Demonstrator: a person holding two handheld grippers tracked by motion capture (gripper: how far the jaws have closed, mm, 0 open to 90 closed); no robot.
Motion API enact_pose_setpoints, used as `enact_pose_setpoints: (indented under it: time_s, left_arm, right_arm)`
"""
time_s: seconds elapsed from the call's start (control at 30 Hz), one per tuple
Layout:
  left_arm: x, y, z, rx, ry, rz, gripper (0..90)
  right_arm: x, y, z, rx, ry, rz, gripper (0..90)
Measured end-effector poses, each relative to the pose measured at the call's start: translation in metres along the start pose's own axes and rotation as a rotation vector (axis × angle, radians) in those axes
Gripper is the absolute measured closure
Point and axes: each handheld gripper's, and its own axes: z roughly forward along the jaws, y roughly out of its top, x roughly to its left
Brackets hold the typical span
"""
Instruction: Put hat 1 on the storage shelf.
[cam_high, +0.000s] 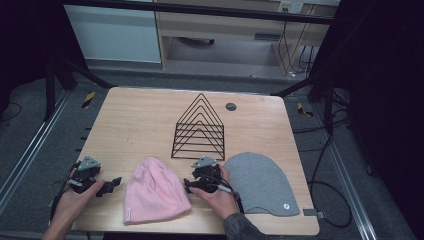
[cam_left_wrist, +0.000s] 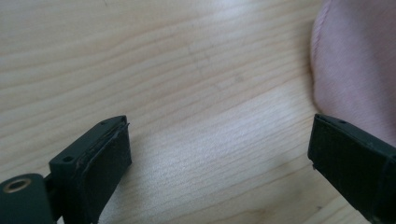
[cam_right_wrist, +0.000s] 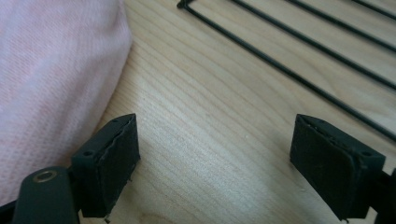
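Observation:
A pink knit beanie (cam_high: 155, 192) lies flat near the front of the wooden table (cam_high: 140, 125), and a grey beanie (cam_high: 262, 182) lies to its right. Behind them stands a black wire rack (cam_high: 199, 130) of nested triangles. My left gripper (cam_high: 116, 183) rests on the table left of the pink beanie, jaws wide apart, pointing at it; the pink beanie (cam_left_wrist: 350, 79) edges in at the right. My right gripper (cam_high: 187, 186) sits between the two beanies, open, aimed at the pink beanie (cam_right_wrist: 51, 79). The wire rack (cam_right_wrist: 299, 56) base crosses that view's top right.
A small dark round disc (cam_high: 230, 106) sits on the table's far right. Black frame legs and cables run along the floor on both sides. A pale cabinet and shelving stand beyond the far edge.

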Motion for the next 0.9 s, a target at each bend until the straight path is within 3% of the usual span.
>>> enact_pose_setpoints:
  time_s: [0.1,0.23,0.3,0.33,0.43,0.53,0.6,0.9]
  left_arm:
    - [-0.008,0.010,-0.009,-0.018,0.006,0.008,6.1]
    - [-0.019,0.027,-0.018,-0.043,-0.021,0.025,9.3]
    - [-0.029,0.046,-0.024,-0.052,-0.059,0.042,9.1]
    - [-0.029,0.046,-0.024,-0.052,-0.059,0.042,8.9]
    - [-0.036,0.069,-0.027,-0.036,-0.058,0.080,9.2]
    - [-0.038,0.078,-0.026,-0.030,-0.078,0.072,9.8]
    - [-0.044,0.086,-0.023,0.000,-0.076,0.096,10.6]
    - [-0.057,0.101,-0.011,0.047,-0.109,0.093,14.8]
  right_arm:
    - [-0.001,0.003,-0.009,-0.028,-0.012,-0.007,18.0]
    - [-0.004,0.003,-0.019,-0.035,-0.010,0.010,19.1]
    - [-0.007,0.003,-0.025,-0.042,0.000,0.027,20.4]
    - [-0.008,0.003,-0.027,-0.047,0.001,0.025,20.4]
    - [-0.008,0.004,-0.031,-0.055,0.010,0.025,20.8]
    - [-0.008,0.005,-0.033,-0.058,0.017,0.030,20.2]
    - [-0.009,0.006,-0.036,-0.067,0.028,0.031,19.8]
    - [-0.005,0.006,-0.039,-0.062,0.037,0.002,18.2]
